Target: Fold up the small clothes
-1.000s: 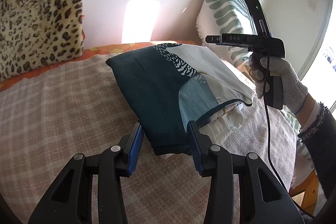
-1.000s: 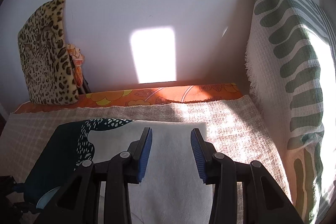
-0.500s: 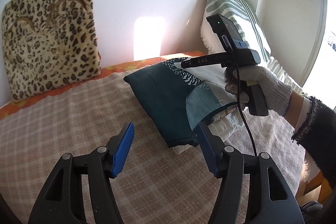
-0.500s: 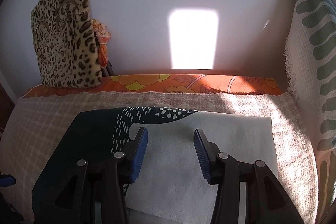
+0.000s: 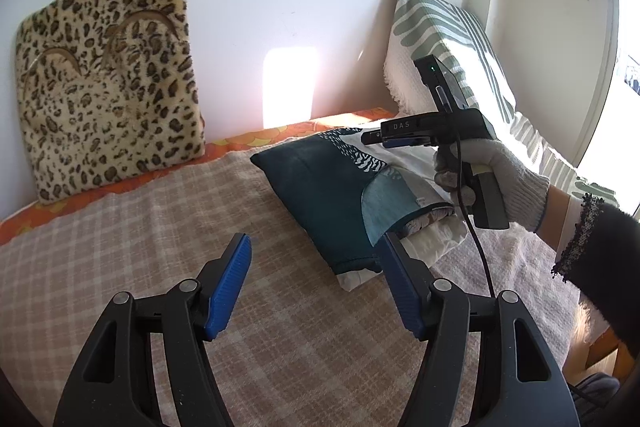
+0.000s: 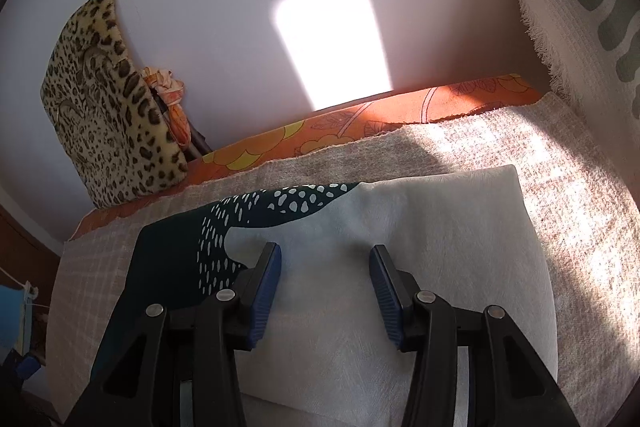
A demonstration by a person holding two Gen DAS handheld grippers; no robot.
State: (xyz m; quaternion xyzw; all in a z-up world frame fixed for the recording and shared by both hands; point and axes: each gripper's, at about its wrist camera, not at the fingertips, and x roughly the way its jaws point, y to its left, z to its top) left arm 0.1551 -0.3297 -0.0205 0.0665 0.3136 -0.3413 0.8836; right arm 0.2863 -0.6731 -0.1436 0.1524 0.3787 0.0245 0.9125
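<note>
A folded garment [image 5: 320,195], dark teal and white with a dotted pattern, lies on the checked blanket [image 5: 160,227]. My left gripper [image 5: 314,247] hovers just short of its near end. The jaws are opening, nothing is pressed between the pads, and the right fingertip overlaps the garment's edge in the picture. A gloved hand [image 5: 504,171] holds my right gripper [image 5: 372,139] over the far, white half of the garment [image 6: 420,235]. In the right wrist view the right gripper [image 6: 325,253] stands open close above that white cloth, gripping nothing.
A leopard-print cushion [image 5: 108,99] leans on the wall at the back left. A white pillow with green stripes [image 5: 452,39] stands at the right. An orange floral sheet [image 6: 360,123] shows along the wall. The blanket's edge drops off at the lower right.
My left jaws, which stood around the garment's near end, have spread wide and drawn back and up. The right gripper has sunk toward the white cloth, its jaws slightly wider.
</note>
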